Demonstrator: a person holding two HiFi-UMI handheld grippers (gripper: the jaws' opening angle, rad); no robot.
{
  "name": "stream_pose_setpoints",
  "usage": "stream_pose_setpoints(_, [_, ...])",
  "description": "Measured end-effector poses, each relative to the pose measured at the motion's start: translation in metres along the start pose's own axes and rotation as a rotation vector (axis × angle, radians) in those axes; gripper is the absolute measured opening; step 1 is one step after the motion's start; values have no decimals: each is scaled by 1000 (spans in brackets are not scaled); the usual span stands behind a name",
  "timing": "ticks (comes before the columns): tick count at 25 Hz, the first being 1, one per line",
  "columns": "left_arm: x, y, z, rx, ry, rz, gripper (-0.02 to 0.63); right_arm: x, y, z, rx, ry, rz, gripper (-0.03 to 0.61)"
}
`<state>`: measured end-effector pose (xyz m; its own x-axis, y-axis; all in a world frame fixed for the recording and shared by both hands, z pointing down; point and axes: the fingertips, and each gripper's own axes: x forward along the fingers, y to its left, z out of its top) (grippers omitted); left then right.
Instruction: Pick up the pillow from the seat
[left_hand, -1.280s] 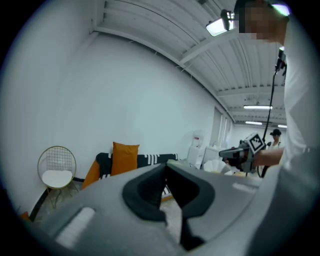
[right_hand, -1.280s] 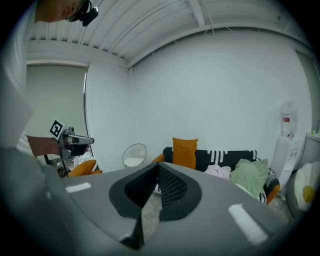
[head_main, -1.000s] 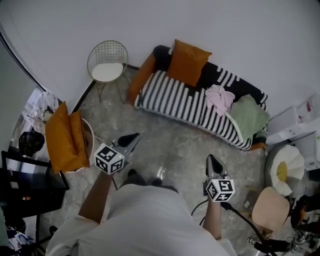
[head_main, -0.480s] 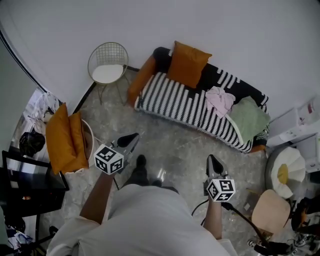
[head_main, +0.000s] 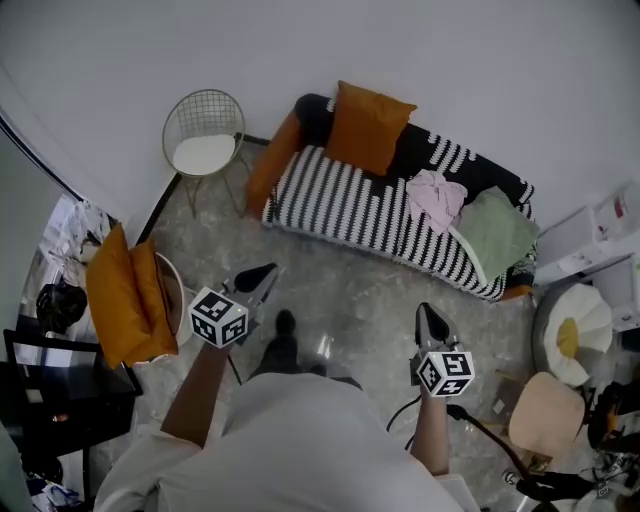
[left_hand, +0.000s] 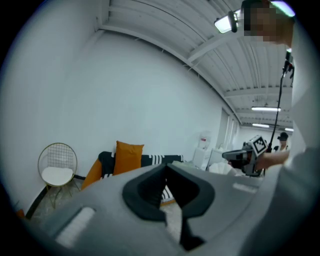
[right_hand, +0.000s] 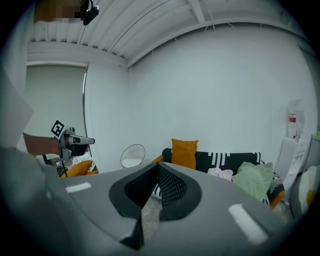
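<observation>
A gold wire chair (head_main: 205, 140) with a white pad stood by the wall (head_main: 450, 60). 2 orange cushions (head_main: 125, 300) stood upright in a white tub (head_main: 174, 272). A pink garment (head_main: 435, 195) lay touching a green blanket (head_main: 500, 228).

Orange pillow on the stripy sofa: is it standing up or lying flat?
Standing up. The orange pillow sits on its edge on the sofa seat and leans against the back; both gripper views show it upright.

Count: 1 sofa (head_main: 350, 205), 1 wire chair (head_main: 203, 150), 3 orange pillows (head_main: 368, 125) (1 on sofa, 2 at left), 2 cloth heaps: pink heap (head_main: 436, 195), green heap (head_main: 497, 230). 2 grippers: left gripper (head_main: 270, 270), right gripper (head_main: 426, 310).
</observation>
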<state>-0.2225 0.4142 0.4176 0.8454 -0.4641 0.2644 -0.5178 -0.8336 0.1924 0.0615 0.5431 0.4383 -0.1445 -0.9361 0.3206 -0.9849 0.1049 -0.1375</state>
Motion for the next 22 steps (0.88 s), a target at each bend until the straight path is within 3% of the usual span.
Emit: stream_pose_setpoints(22, [98, 160, 59, 28, 33, -80, -2, 148, -29, 66, 63, -14, -115, 3])
